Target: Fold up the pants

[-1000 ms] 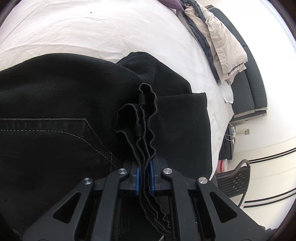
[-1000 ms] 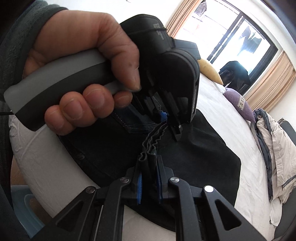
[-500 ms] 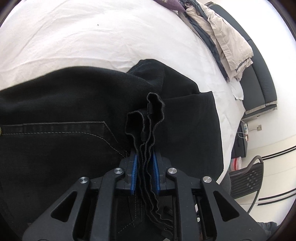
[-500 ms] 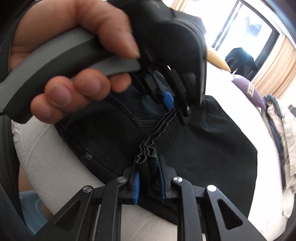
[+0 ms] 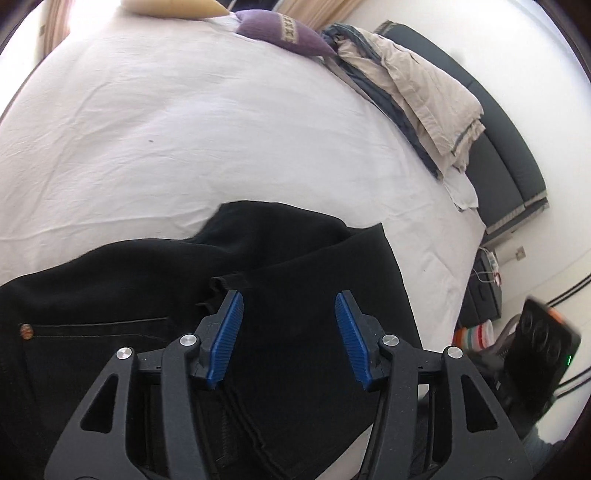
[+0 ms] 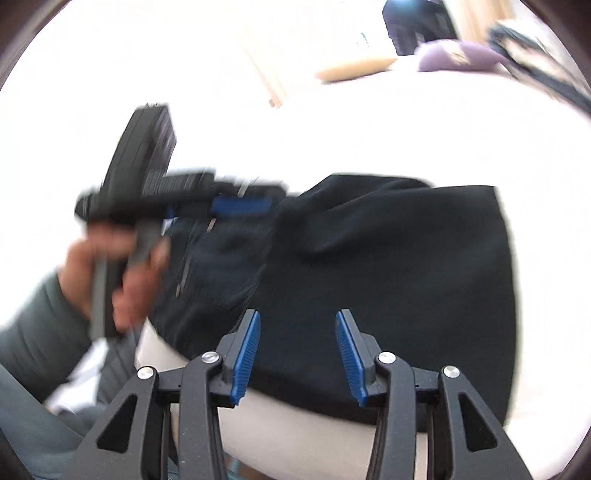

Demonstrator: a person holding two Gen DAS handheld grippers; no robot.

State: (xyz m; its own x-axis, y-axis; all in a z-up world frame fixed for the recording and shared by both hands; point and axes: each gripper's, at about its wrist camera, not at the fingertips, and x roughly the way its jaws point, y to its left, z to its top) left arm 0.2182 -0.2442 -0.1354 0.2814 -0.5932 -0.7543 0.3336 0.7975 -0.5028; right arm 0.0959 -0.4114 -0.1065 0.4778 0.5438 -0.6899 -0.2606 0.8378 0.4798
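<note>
Lying folded on the white bed (image 5: pixel 221 129), black pants (image 5: pixel 295 295); left gripper (image 5: pixel 288 314) and right gripper (image 6: pixel 297 328) both spread, empty.

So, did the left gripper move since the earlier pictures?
Yes. The left gripper has opened and drawn back from the pants hem, toward the near bed edge.

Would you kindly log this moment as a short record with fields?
garment: black pants, folded, lying on the white bed
left hand-held gripper: open, empty, over the pants
right hand-held gripper: open, empty, at the pants' near edge
bedside clutter: purple pillow, beige clothes pile
</note>
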